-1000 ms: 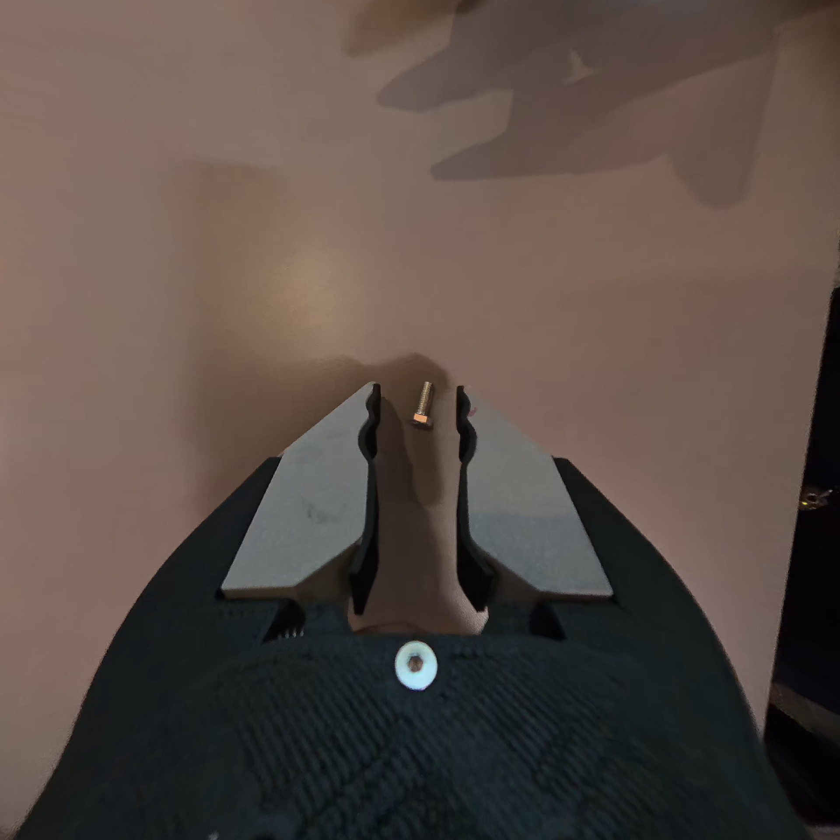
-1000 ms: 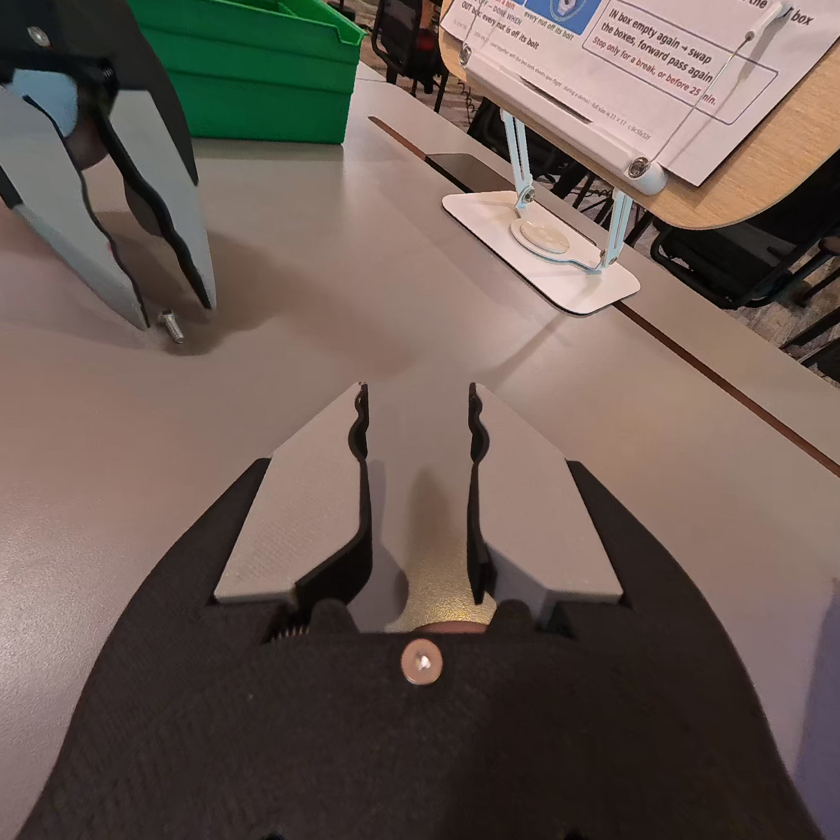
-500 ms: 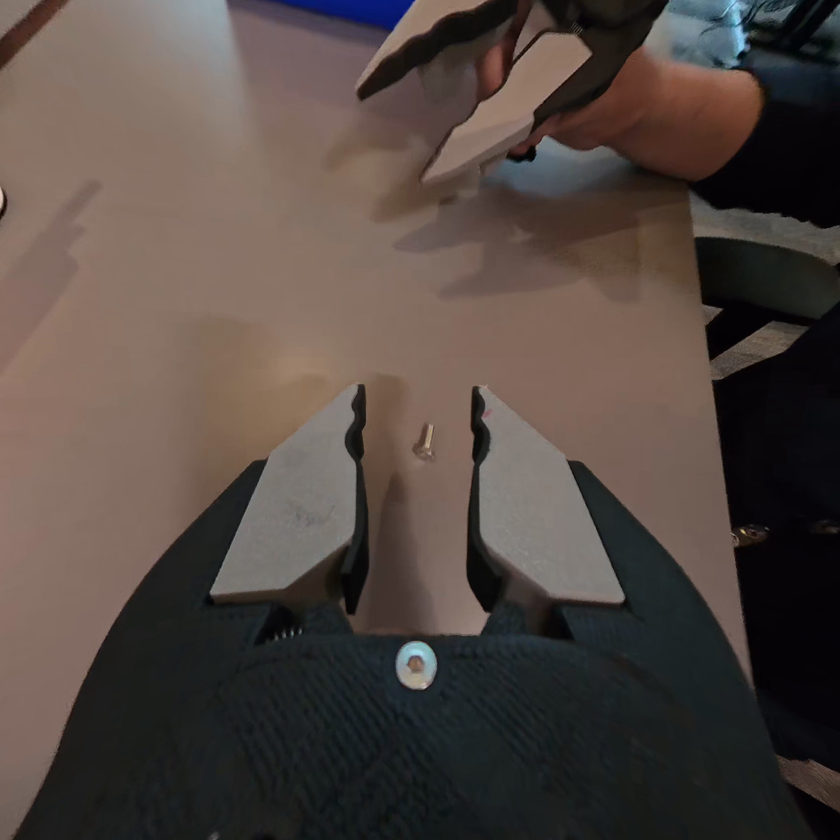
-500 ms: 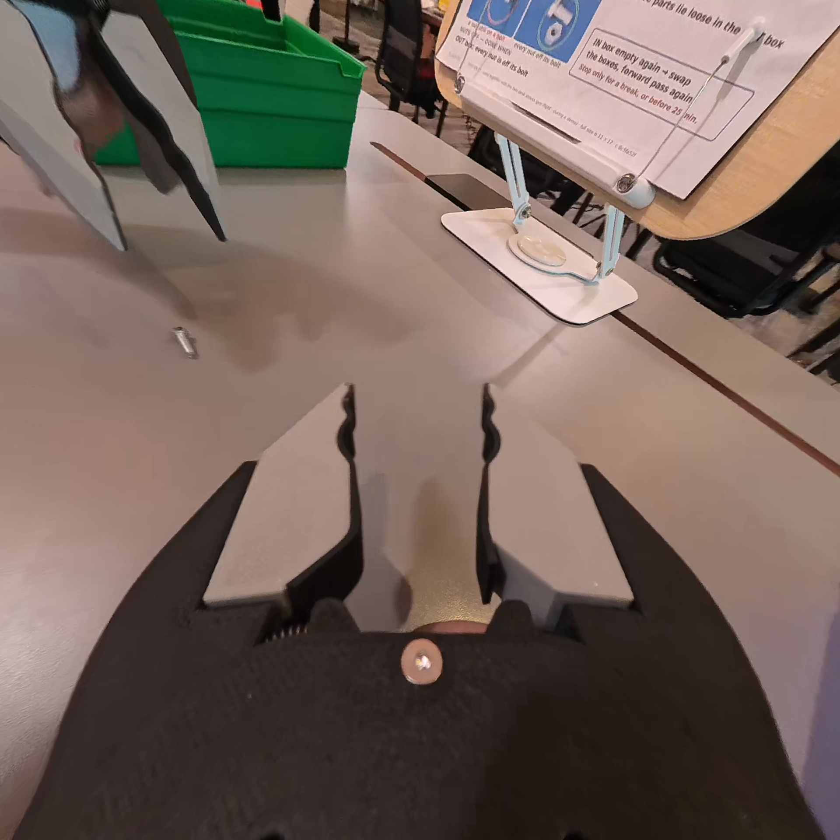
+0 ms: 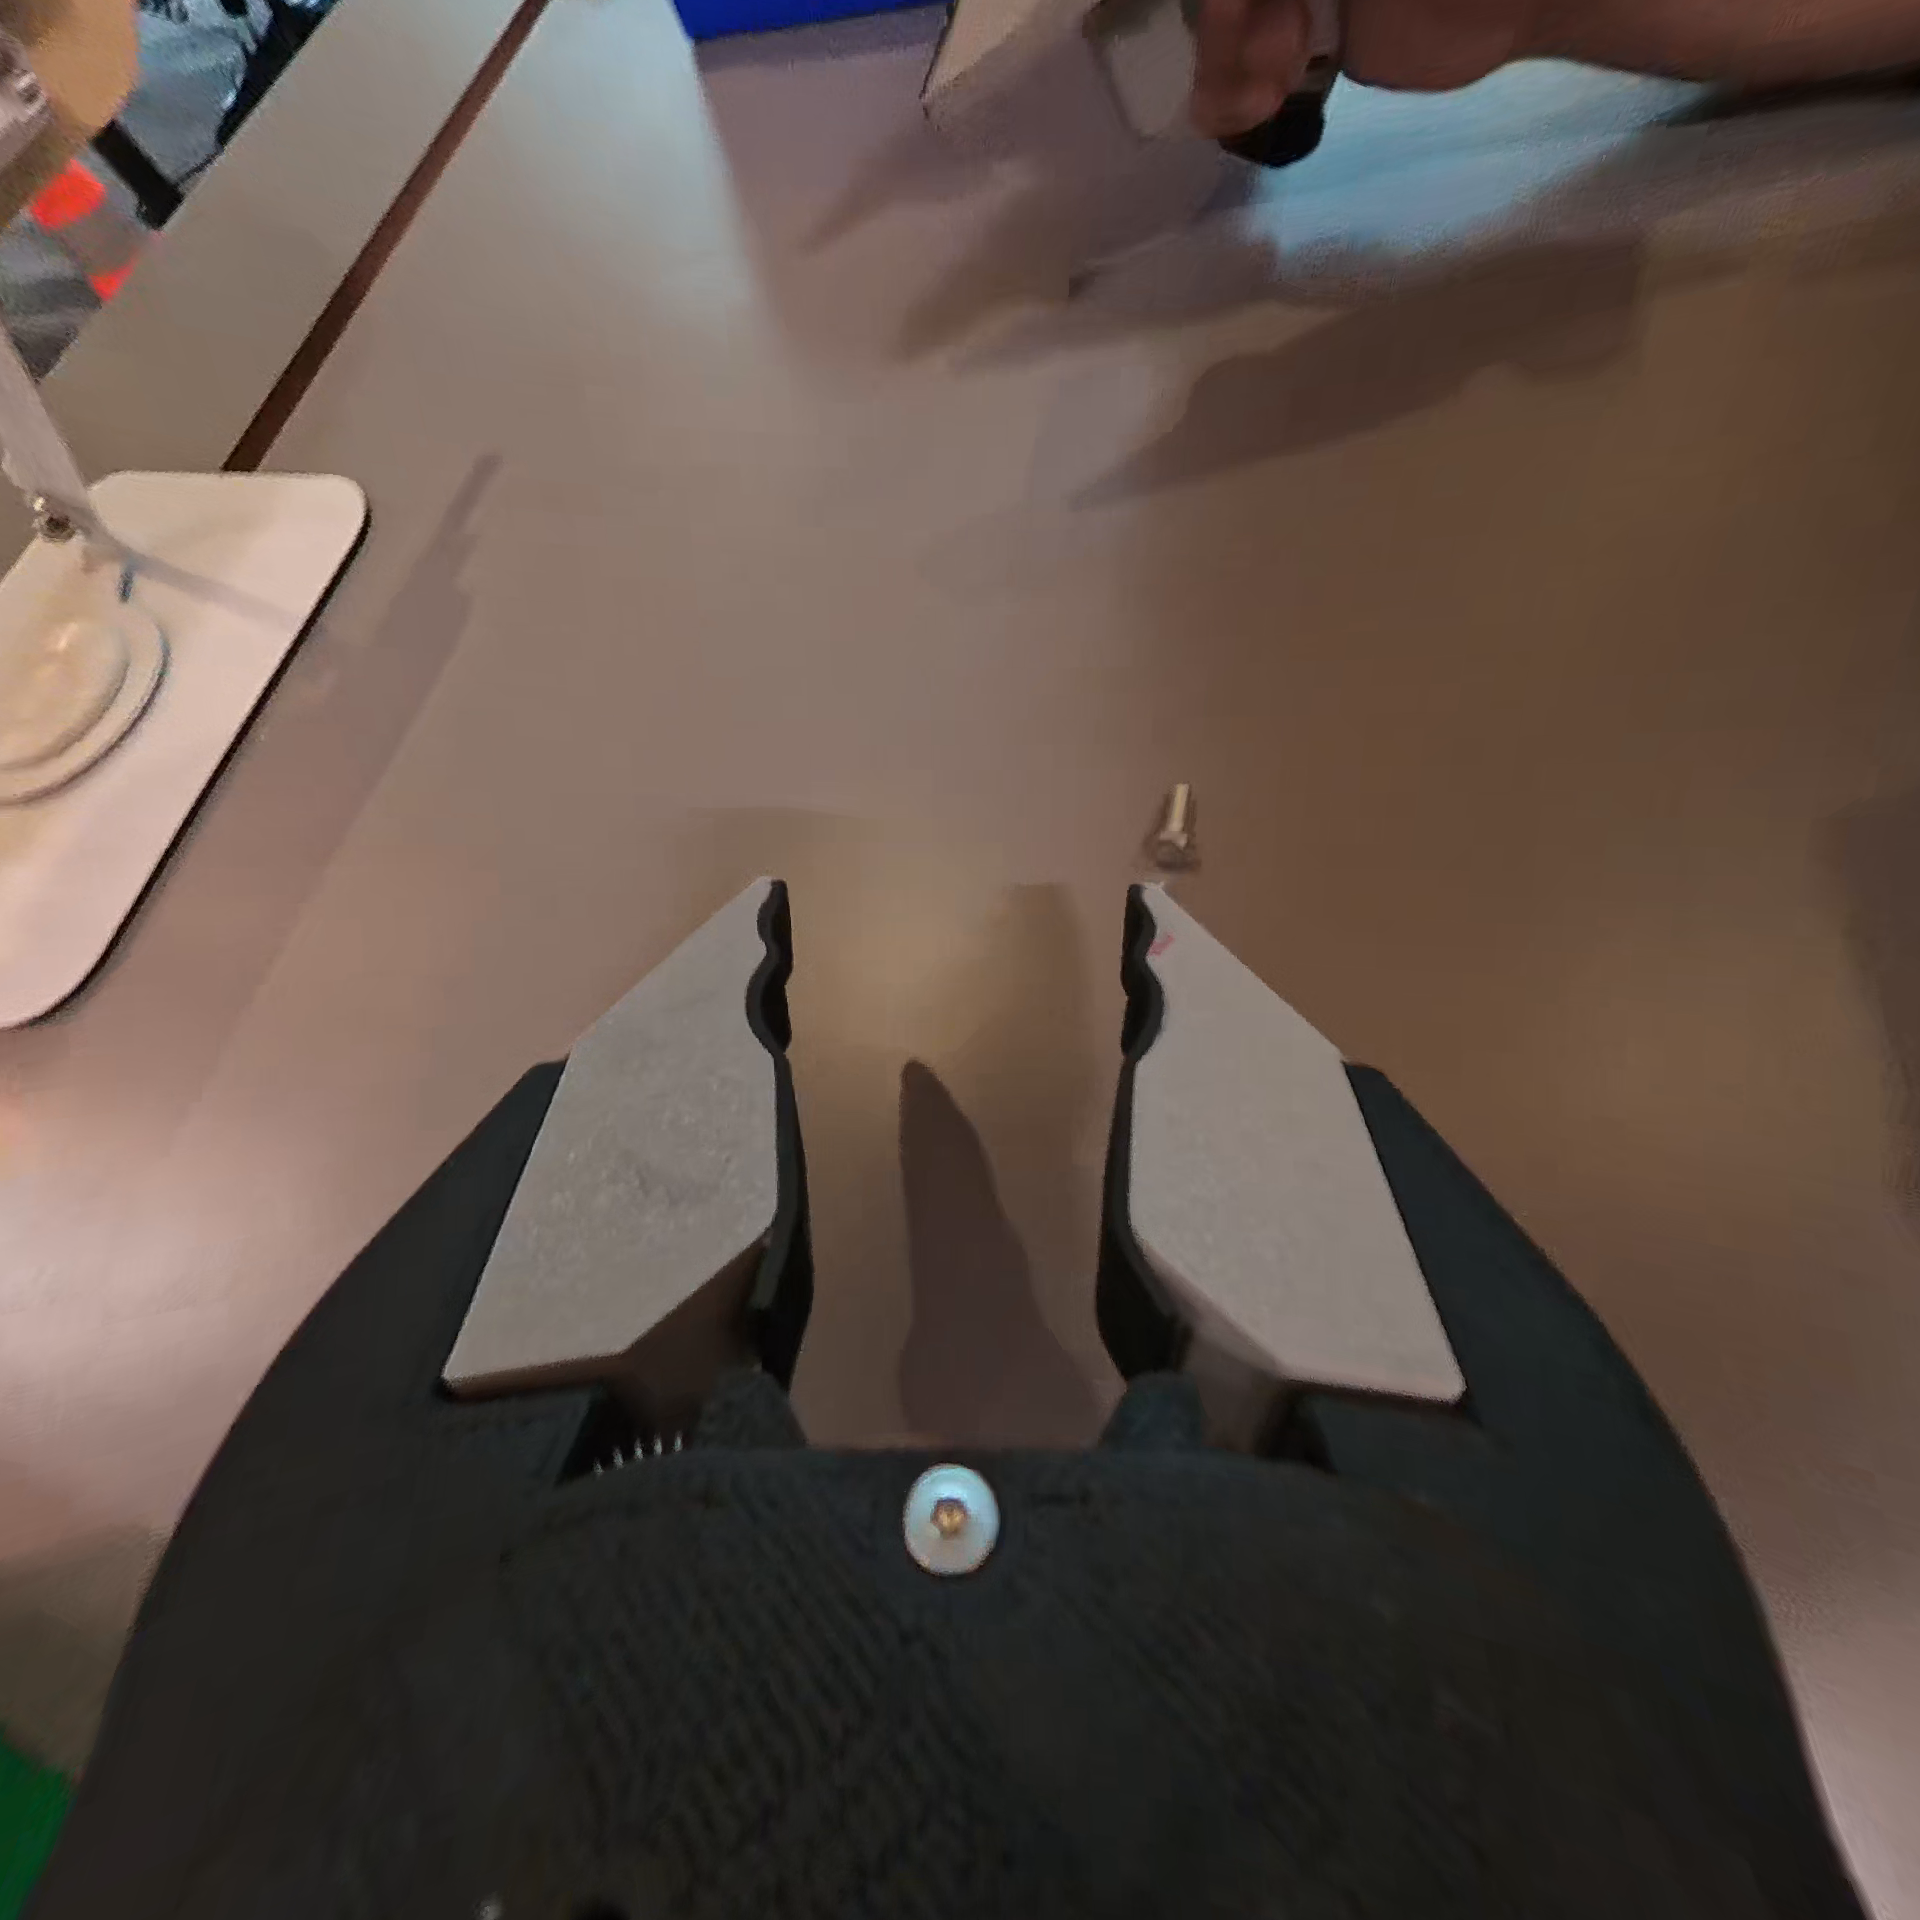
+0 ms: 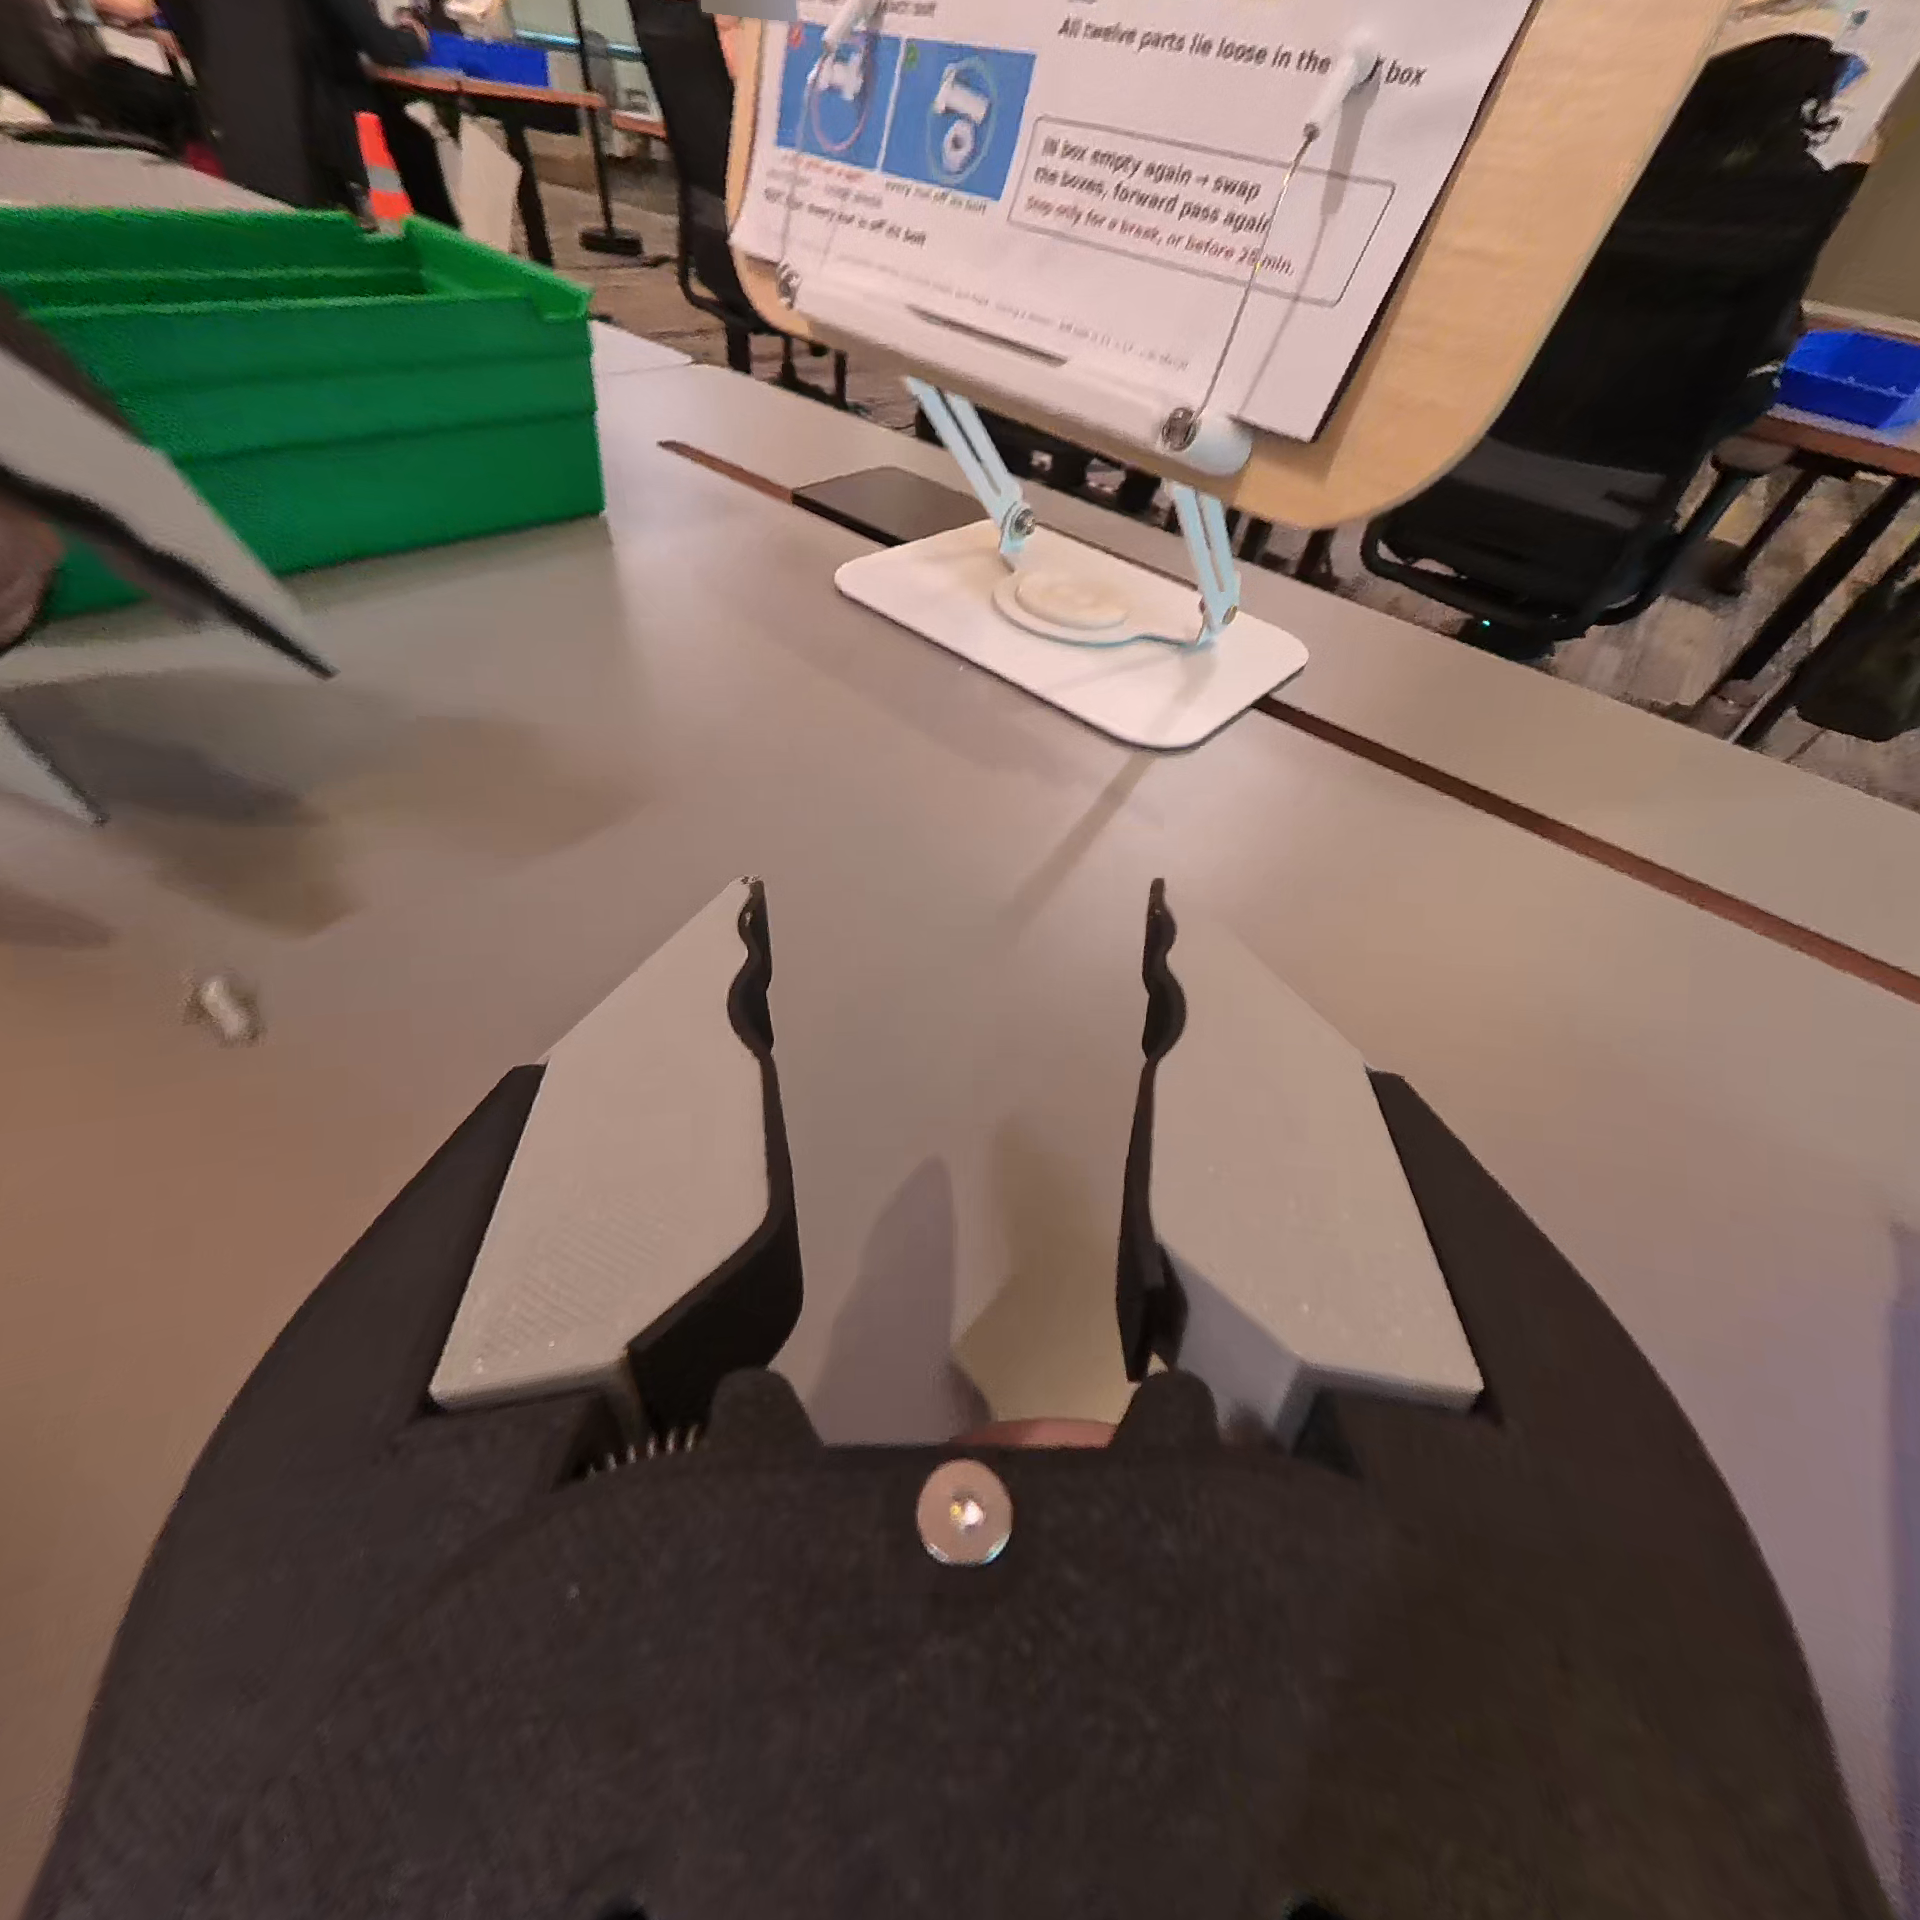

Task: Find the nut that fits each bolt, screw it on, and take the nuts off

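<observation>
Grey table bare between both spread, empty grippers; small stiff steel bolt just past left gripper right fingertip, probably slippery, pinch across shank.

Both wrist cameras are looking down low over the table, sharing the bolt at one o'clock and nine o'clock.

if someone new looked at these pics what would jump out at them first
Most striking are the two open, empty grippers: the left gripper and the right gripper fill the foreground of their views over the grey table. A lone small silver metal bolt lies on the table just beyond the left gripper's right fingertip. Behind stand stacked green plastic bins and a white-based stand holding a printed sheet.
</observation>
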{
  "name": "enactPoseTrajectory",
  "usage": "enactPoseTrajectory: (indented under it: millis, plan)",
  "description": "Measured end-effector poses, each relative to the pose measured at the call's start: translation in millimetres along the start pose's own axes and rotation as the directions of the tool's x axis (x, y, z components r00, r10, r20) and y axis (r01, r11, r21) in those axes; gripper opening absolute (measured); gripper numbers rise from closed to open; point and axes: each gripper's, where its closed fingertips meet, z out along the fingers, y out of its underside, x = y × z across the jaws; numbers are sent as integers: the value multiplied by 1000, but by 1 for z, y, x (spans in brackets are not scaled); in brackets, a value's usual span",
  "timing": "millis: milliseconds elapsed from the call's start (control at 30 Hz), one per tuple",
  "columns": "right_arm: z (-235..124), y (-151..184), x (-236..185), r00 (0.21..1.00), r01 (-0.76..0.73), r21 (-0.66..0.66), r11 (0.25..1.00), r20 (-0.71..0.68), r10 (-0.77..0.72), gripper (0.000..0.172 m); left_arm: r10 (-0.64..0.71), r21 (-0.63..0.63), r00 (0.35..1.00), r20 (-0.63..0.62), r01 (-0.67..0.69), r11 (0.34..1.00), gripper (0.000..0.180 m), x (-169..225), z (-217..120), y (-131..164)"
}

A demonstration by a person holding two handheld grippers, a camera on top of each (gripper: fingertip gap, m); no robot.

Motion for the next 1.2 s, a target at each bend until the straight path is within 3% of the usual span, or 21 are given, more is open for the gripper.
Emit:
enactPoseTrajectory:
  millis: [133, 267, 567, 700, 833, 1000, 1200]
  plan:
    - [27, -13, -8, 1000, 0, 0, 1000, 5, 0, 70, -101, -6, 995, -13, 101, 995, 64, -7, -7, 7]
    - [48, -11, -24, 997, 78, -52, 996, 23, -77, 70, -112, -28, 994, 18, 112, 993, 63, -15, -8, 15]
    - [56, -10, -42, 991, 126, -88, 988, 52, -122, 69, -112, -67, 993, 28, 113, 991, 63, -10, -6, 20]
    - [58, -13, -33, 996, 83, -82, 993, 26, -81, 68, -155, -74, 988, 28, 156, 985, 62, -13, -28, 20]
    - [58, -19, -23, 999, 52, -52, 997, 6, -52, 67, -227, 60, 973, -25, 229, 972, 53, -9, -60, 0]
    - [64, -17, -2, 997, 55, -46, 997, -51, -58, 65, -291, 133, 938, -188, 317, 939, 60, 27, -41, -31]
    - [83, -19, 10, 993, 72, -69, 995, -84, -78, 65, -236, 12, 950, -206, 244, 970, 63, 53, -18, -10]
